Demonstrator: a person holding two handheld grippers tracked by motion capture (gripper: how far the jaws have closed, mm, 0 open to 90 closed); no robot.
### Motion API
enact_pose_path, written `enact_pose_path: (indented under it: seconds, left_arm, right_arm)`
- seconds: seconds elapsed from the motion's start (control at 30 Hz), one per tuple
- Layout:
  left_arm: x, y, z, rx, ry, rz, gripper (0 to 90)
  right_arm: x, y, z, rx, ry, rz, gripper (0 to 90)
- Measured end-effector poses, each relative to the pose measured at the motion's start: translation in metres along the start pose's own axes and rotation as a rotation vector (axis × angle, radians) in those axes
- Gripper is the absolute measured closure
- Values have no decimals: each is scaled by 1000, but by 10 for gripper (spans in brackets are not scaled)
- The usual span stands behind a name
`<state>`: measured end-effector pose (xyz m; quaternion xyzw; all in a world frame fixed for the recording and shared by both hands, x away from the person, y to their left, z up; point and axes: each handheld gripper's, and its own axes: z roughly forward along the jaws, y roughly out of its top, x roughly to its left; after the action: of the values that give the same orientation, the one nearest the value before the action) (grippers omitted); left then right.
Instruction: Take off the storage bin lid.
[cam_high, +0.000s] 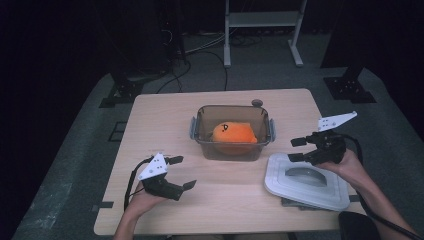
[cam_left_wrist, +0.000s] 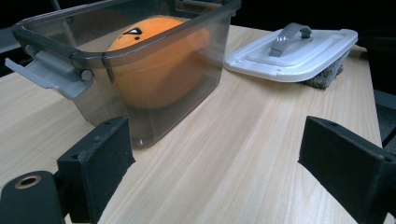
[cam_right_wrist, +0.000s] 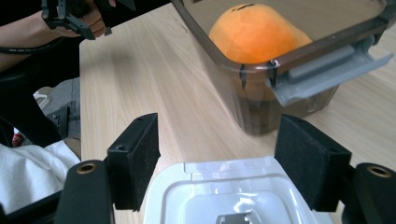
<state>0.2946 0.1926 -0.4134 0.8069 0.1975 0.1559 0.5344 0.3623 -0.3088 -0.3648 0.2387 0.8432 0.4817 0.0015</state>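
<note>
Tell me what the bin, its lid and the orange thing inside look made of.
Bin: smoky see-through hard plastic, glossy; the toy shows through its wall. Lid: white opaque plastic, shiny with highlights, grey handle. Orange toy: apparently soft plush, matte, with a stitched-looking face.

no readable text anywhere tbh, no brand or label on the clear box (cam_high: 232, 131) or white lid (cam_high: 306, 181), only small black marks on the orange plush toy (cam_high: 234, 134), more a drawn face than letters
</note>
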Motion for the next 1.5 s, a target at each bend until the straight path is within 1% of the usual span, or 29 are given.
enact_pose_path:
  seconds: [0.03,0.17,0.37,0.8,0.9,0.93,1.17,1.37,1.5]
  left_arm:
    - [0,0,0,0,0,0,86]
    - [0,0,0,2,-3,-1,86]
    - [0,0,1,3,-5,3,86]
    - [-1,0,1,-4,-4,-1,86]
    - [-1,0,2,-4,-5,-1,86]
    - [-1,0,2,-3,-5,-2,86]
    - [-2,0,2,-5,-6,-3,86]
    - [-1,0,2,-5,-7,-6,86]
    - [-2,0,2,-6,-7,-5,86]
  right_arm:
    - [0,0,0,0,0,0,294]
    - [0,-10,-1,-3,-3,14,291]
    - [0,-17,-1,-6,-4,17,283]
    - [2,-32,2,11,-10,20,282]
    - [1,-35,2,14,-14,22,282]
    - [1,-38,1,15,-16,29,281]
    - [0,-47,1,40,-31,27,281]
    - [-1,-58,-4,43,-38,43,282]
    - [-2,-62,-5,43,-41,44,281]
